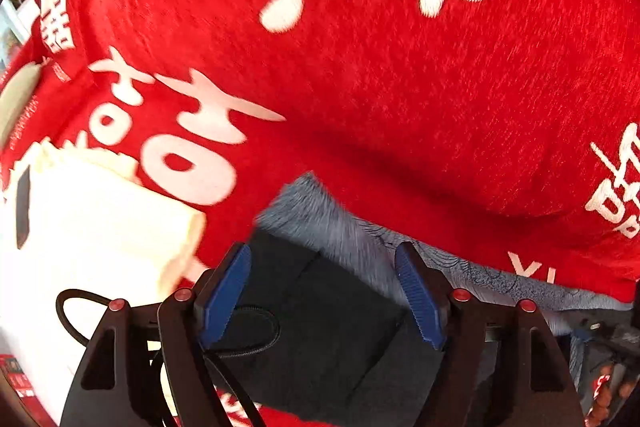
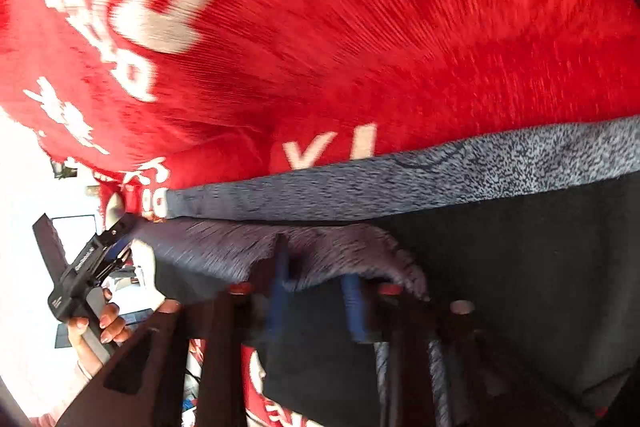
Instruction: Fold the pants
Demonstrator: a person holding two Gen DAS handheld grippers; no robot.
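My left gripper (image 1: 324, 295) gapes, empty, above the black pants (image 1: 320, 339) on the red printed cloth (image 1: 400, 87). My right gripper (image 2: 316, 303), blurred, seems to pinch their grey waistband (image 2: 320, 251); folding looks midway.

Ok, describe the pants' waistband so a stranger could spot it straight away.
Find the red cloth with white lettering that fills the view. The dark pants lie on it, and the waistband runs along their top edge. It is the only speckled grey strip, lighter than the dark fabric below.
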